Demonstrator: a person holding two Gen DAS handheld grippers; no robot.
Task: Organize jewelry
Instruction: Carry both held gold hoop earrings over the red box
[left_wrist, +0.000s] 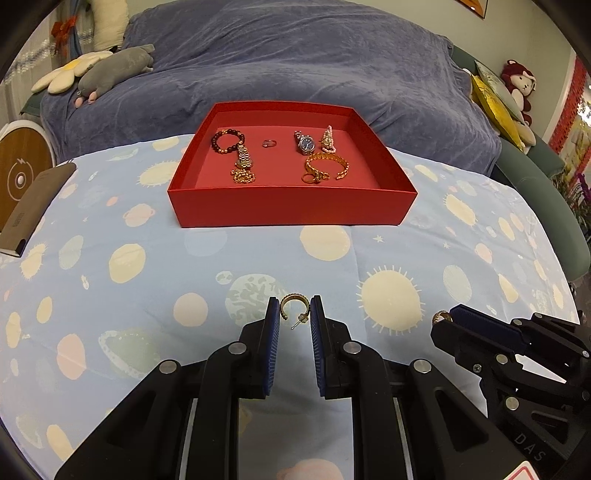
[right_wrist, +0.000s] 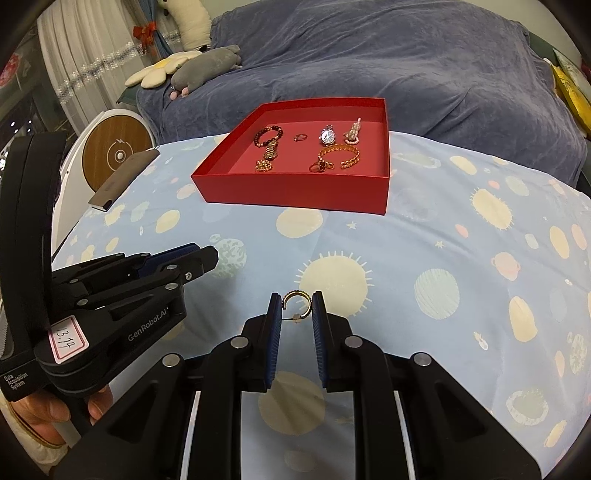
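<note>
Each gripper pinches a gold hoop earring above the planet-print cloth. My left gripper (left_wrist: 294, 314) is shut on one gold hoop earring (left_wrist: 294, 298), post pointing down. My right gripper (right_wrist: 295, 308) is shut on a second gold hoop earring (right_wrist: 297, 295). In the left wrist view the right gripper (left_wrist: 448, 316) shows at the lower right; in the right wrist view the left gripper (right_wrist: 199, 258) shows at the left. Ahead stands a red tray (left_wrist: 291, 206) (right_wrist: 295, 194) holding a bead bracelet (left_wrist: 226, 140), a ring (left_wrist: 269, 143), a watch (left_wrist: 305, 143), a gold bangle (left_wrist: 328, 162) and gold chains (left_wrist: 243, 176).
A brown notebook (left_wrist: 29, 210) (right_wrist: 123, 177) lies at the cloth's left edge. Behind the tray a blue-covered sofa (left_wrist: 295, 74) carries plush toys (left_wrist: 114, 68). A round wooden-faced device (right_wrist: 116, 153) stands at the left. A hand (right_wrist: 55, 413) holds the left gripper's handle.
</note>
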